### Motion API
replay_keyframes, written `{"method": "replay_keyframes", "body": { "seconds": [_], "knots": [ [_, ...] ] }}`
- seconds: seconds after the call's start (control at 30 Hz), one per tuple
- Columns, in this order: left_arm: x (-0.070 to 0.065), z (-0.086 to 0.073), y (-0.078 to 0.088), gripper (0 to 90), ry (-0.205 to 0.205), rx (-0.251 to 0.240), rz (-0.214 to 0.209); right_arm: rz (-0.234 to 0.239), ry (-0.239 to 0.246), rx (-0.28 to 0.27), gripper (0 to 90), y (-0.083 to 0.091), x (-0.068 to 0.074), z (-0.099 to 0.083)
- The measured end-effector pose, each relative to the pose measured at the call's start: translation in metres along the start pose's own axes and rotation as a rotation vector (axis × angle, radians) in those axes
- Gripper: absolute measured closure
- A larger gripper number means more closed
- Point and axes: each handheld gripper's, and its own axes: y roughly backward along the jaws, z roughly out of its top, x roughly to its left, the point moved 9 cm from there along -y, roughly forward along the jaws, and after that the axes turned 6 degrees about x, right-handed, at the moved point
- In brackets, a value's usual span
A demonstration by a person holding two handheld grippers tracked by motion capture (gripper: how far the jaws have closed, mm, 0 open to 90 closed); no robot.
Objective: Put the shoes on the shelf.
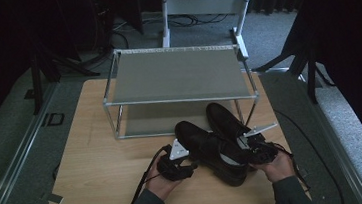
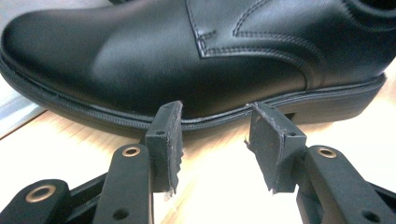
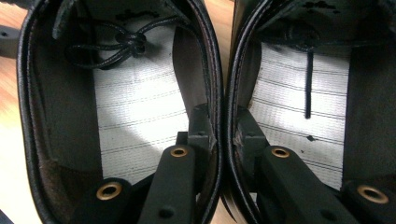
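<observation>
Shoes (image 1: 218, 141) pinched together by the right tool (image 3: 223, 135) — 1 jaw inside each; left tool (image 2: 215, 140) gapes beside the sole.

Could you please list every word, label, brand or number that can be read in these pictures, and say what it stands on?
None can be read.
Shoes: the black leather shows only stitching, and the grey insoles show only lines, no brand or size.
Rack: its grey shelf bears no label.
Table: bare wood, no writing.
</observation>
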Motion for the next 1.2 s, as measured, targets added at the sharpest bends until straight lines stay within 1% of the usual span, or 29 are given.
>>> {"method": "replay_keyframes", "body": {
  "seconds": [0.1, 0.27, 0.57, 0.6, 0.63, 0.7, 1.17, 1.2],
  "knots": [
    [0.003, -0.002, -0.001, 54.5, 0.015, -0.001, 0.009, 0.009, -0.002, -0.014, 80.5, 0.0, 0.003, 0.006],
    [0.005, -0.005, -0.001, 54.2, 0.011, 0.008, 0.021, 0.017, -0.004, -0.031, 80.4, -0.003, 0.006, 0.016],
    [0.012, -0.006, 0.0, 54.1, 0.031, 0.009, 0.039, 0.024, -0.014, -0.044, 80.3, -0.007, 0.009, 0.028],
    [0.014, -0.006, 0.0, 54.1, 0.034, 0.01, 0.043, 0.024, -0.011, -0.047, 80.3, -0.008, 0.008, 0.029],
    [0.015, -0.006, 0.0, 54.1, 0.038, 0.008, 0.044, 0.027, -0.024, -0.051, 80.3, -0.009, 0.009, 0.032],
    [0.018, -0.006, 0.001, 54.1, 0.045, 0.004, 0.048, 0.03, -0.034, -0.056, 80.3, -0.01, 0.01, 0.035],
    [0.031, -0.004, 0.001, 54.1, 0.085, -0.01, 0.077, 0.037, -0.055, -0.087, 80.1, -0.015, 0.013, 0.052],
    [0.034, -0.003, 0.0, 54.1, 0.094, -0.016, 0.085, 0.038, -0.058, -0.087, 80.1, -0.015, 0.013, 0.053]
  ]
}}
